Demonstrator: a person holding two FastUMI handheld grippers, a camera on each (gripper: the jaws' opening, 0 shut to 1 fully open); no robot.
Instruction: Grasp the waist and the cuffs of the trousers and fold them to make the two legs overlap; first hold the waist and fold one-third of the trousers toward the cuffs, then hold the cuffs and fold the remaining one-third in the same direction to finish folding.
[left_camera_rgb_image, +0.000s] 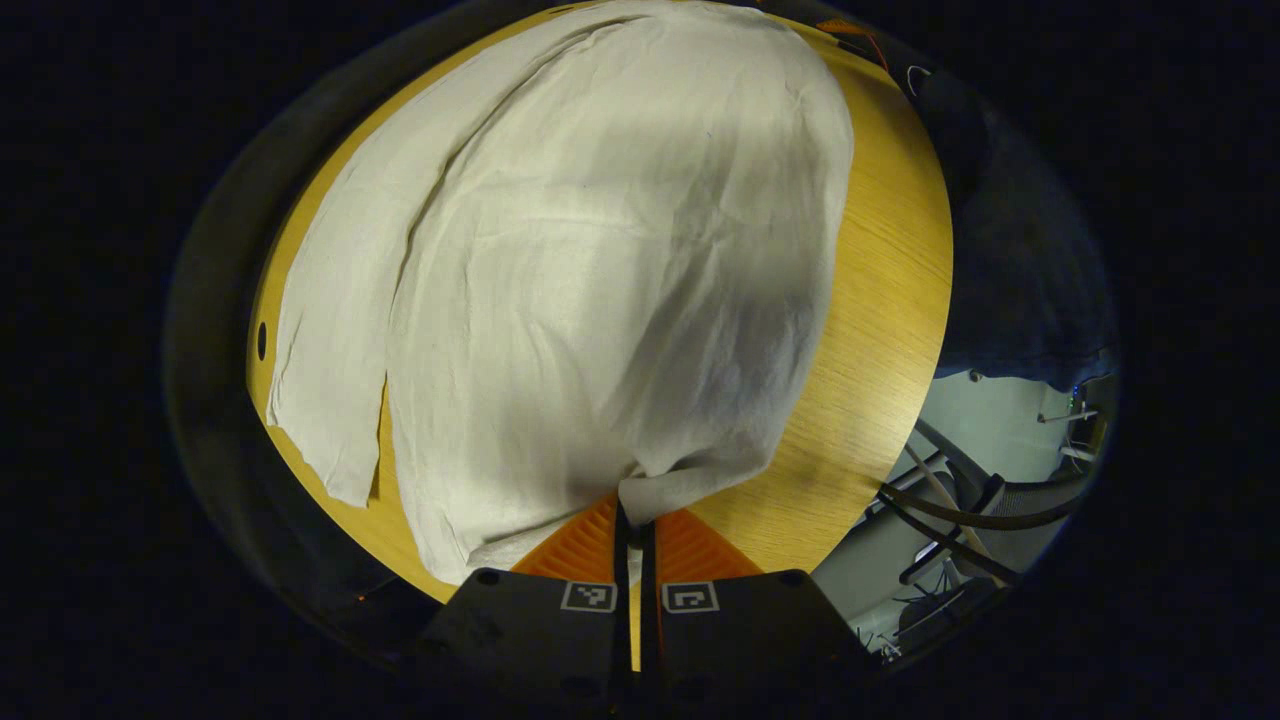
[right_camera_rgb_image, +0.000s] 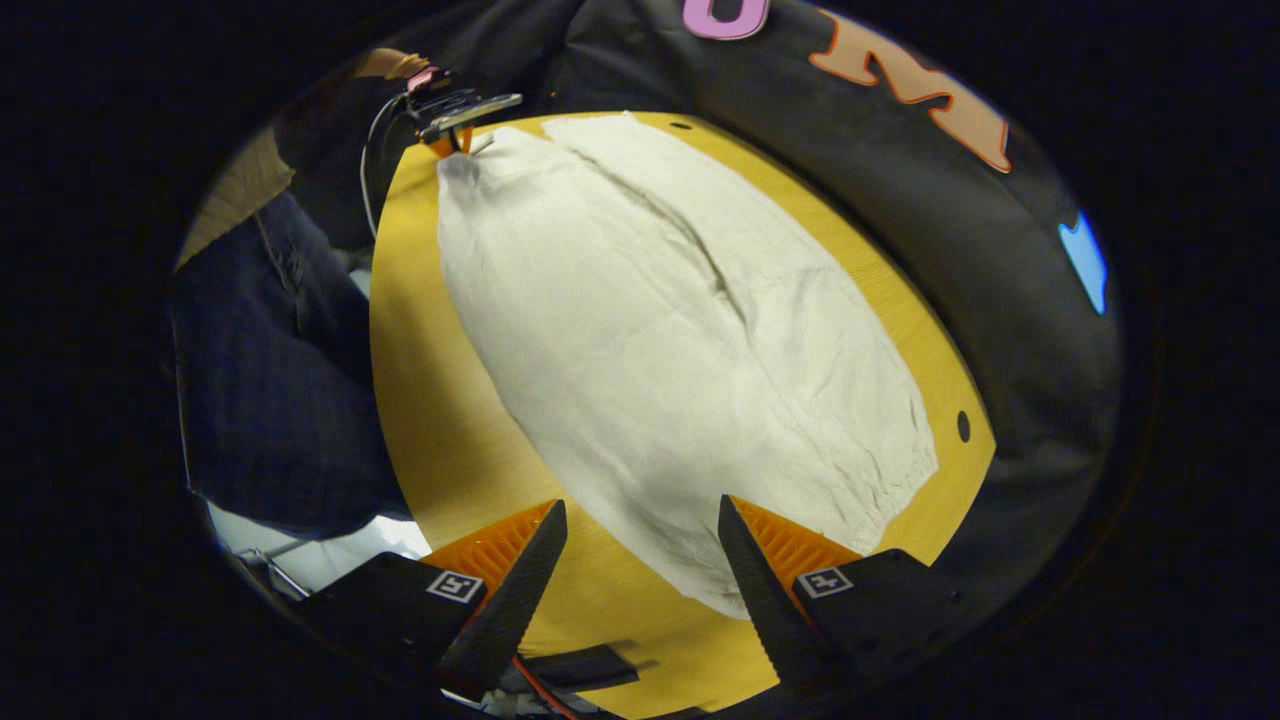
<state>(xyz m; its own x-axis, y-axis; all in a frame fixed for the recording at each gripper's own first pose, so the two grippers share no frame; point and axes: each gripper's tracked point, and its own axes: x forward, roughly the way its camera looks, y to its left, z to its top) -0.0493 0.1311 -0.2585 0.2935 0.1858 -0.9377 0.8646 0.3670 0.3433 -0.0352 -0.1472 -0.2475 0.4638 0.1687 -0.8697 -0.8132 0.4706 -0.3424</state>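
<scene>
Cream cotton-looking trousers (left_camera_rgb_image: 600, 280) lie spread over the yellow wooden table (left_camera_rgb_image: 880, 330), covering most of it. In the left gripper view my left gripper (left_camera_rgb_image: 637, 520) is clamped on a bunched corner of the cloth, both fingers pressed together with fabric pinched between them, and the cloth fans out from that pinch across the table. One leg sits partly over the other, with a long fold line running between them and a strip of the lower leg showing along the left edge. A small dark hole sits in the table near that edge.

In the right gripper view my right gripper (right_camera_rgb_image: 640, 550) hangs with its fingers spread wide apart, holding nothing, just above the near rounded end of the trousers (right_camera_rgb_image: 680, 340); the right finger overlaps the cloth edge, but contact I cannot tell. At the far end of the table (right_camera_rgb_image: 420, 400) the left gripper (right_camera_rgb_image: 455, 135) grips the opposite corner of the cloth. A person's dark blue clothing (right_camera_rgb_image: 270, 370) shows beside the table on the left.
</scene>
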